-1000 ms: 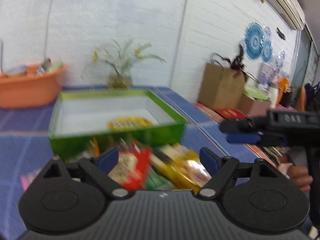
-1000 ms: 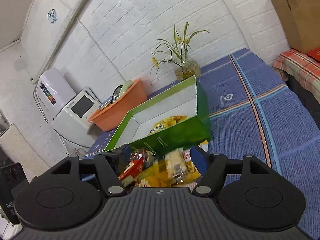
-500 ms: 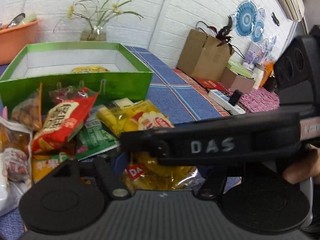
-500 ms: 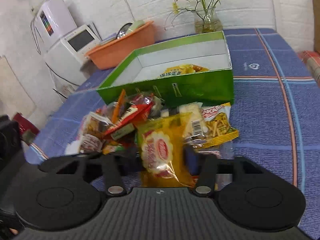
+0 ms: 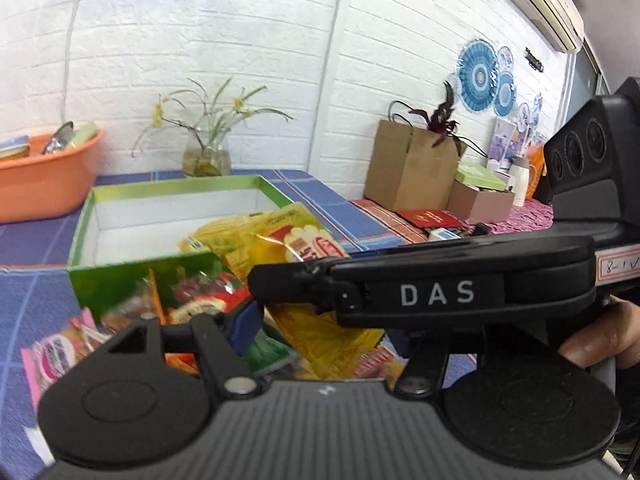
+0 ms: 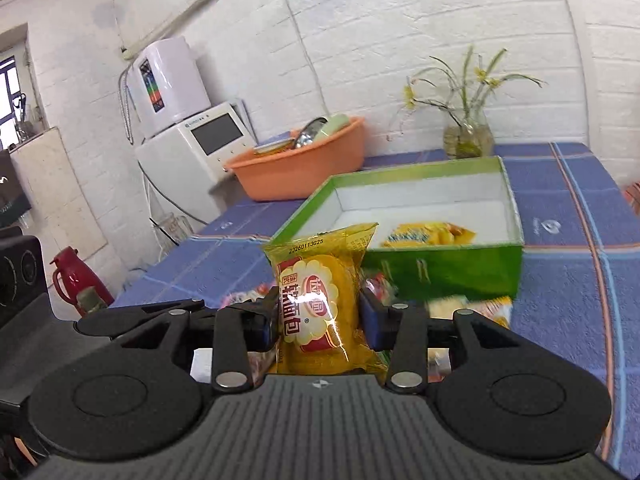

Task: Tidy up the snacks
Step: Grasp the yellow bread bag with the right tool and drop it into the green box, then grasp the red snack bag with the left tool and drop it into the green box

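My right gripper is shut on a yellow snack packet and holds it above the snack pile. The packet also shows in the left wrist view, with the right gripper crossing in front of my left gripper. The left gripper is open and empty over the pile of snack packets. The green box stands behind the pile with one yellow packet inside; it also shows in the left wrist view.
An orange basin with dishes sits left of the box, a glass vase of flowers behind it. White appliances stand at the table's left end. A brown paper bag and boxes sit to the right.
My right gripper closed on the yellow packet and lifted it from the pile. Both grippers rose; the left stayed open.
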{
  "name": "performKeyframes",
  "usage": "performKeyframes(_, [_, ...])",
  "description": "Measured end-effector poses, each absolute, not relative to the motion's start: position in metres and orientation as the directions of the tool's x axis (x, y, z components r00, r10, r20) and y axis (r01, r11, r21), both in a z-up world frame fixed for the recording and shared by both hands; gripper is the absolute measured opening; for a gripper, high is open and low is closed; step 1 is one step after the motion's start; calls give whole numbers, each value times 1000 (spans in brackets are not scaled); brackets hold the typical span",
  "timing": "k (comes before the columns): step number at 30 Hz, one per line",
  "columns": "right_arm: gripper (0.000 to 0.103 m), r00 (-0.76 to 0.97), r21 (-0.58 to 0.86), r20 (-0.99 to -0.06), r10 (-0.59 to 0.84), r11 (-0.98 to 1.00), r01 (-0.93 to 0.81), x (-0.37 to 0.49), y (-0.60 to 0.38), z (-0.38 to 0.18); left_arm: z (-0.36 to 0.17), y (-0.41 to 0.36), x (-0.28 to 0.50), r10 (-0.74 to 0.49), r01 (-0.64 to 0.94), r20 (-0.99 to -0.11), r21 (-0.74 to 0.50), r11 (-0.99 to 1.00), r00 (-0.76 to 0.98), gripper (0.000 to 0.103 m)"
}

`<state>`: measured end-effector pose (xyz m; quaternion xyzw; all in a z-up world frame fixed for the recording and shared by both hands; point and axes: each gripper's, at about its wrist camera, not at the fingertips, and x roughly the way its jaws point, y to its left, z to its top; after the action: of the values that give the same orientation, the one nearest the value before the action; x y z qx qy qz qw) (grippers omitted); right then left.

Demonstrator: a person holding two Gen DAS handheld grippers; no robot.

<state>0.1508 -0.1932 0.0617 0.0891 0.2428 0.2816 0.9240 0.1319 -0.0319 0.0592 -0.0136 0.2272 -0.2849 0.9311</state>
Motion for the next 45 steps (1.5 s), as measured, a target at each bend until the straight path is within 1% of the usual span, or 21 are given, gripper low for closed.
performKeyframes(3, [71, 722, 302, -373, 583, 812, -500, 178, -181, 72, 73, -18, 160, -523, 509, -403, -151, 847, 751, 61])
performKeyframes(6, [71, 711, 328, -366, 601, 798, -505, 219, -170, 82, 84, -2, 200, -517, 499, -413, -161, 852, 750, 61])
performKeyframes(9, [71, 683, 405, -384, 621, 778, -480, 264, -164, 80, 86, 14, 247, -512, 472, -439, -207, 857, 738, 61])
performKeyframes(10, [71, 677, 436, -381, 630, 768, -470, 278, -162, 76, 82, 19, 260, -504, 454, -448, -221, 863, 739, 63])
performKeyframes(12, [71, 663, 505, -370, 650, 740, -444, 301, -160, 66, 70, 30, 278, -493, 406, -448, -282, 869, 746, 64])
performKeyframes(13, [73, 665, 544, -360, 654, 727, -419, 309, -159, 61, 63, 37, 284, -496, 381, -441, -327, 865, 748, 66])
performKeyframes(14, [75, 671, 572, -357, 650, 720, -393, 315, -160, 57, 58, 41, 292, -491, 361, -462, -345, 866, 738, 68])
performKeyframes(15, [81, 677, 594, -361, 641, 718, -363, 320, -162, 53, 55, 44, 297, -478, 344, -487, -342, 874, 731, 68])
performKeyframes(16, [93, 689, 605, -359, 630, 719, -342, 322, -163, 52, 52, 48, 299, -466, 333, -493, -337, 881, 734, 68])
performKeyframes(17, [100, 705, 608, -344, 620, 720, -335, 319, -167, 51, 52, 53, 301, -456, 323, -493, -334, 886, 741, 68])
performKeyframes(18, [103, 727, 605, -323, 606, 723, -334, 314, -171, 51, 52, 58, 301, -447, 309, -494, -337, 889, 746, 68])
performKeyframes(21, [103, 774, 582, -295, 561, 748, -320, 296, -181, 55, 60, 75, 302, -450, 294, -473, -369, 882, 757, 71])
performKeyframes(22, [103, 781, 581, -293, 551, 752, -313, 288, -185, 57, 62, 80, 300, -443, 290, -466, -364, 885, 766, 73])
performKeyframes(27, [103, 771, 572, -261, 580, 737, -361, 233, -196, 57, 76, 98, 288, -389, 263, -445, -319, 911, 807, 75])
performKeyframes(31, [103, 713, 517, -295, 636, 734, -440, 196, -191, 58, 71, 114, 274, -352, 205, -457, -340, 918, 817, 77])
performKeyframes(34, [103, 696, 497, -348, 628, 753, -431, 181, -188, 55, 53, 120, 251, -345, 183, -476, -354, 917, 809, 78])
performKeyframes(37, [103, 693, 536, -396, 603, 764, -358, 176, -191, 44, 50, 111, 228, -385, 245, -440, -342, 907, 811, 78])
performKeyframes(40, [103, 688, 619, -417, 594, 740, -263, 177, -200, 31, 51, 89, 206, -456, 358, -384, -303, 883, 803, 78])
performKeyframes(41, [103, 679, 639, -425, 599, 729, -243, 179, -201, 26, 50, 81, 201, -478, 389, -378, -290, 875, 793, 78])
performKeyframes(43, [96, 672, 656, -448, 590, 728, -201, 183, -204, 20, 45, 64, 191, -518, 448, -384, -262, 855, 764, 78])
performKeyframes(45, [92, 654, 673, -458, 602, 716, -187, 188, -204, 15, 37, 50, 186, -547, 497, -404, -232, 836, 733, 78])
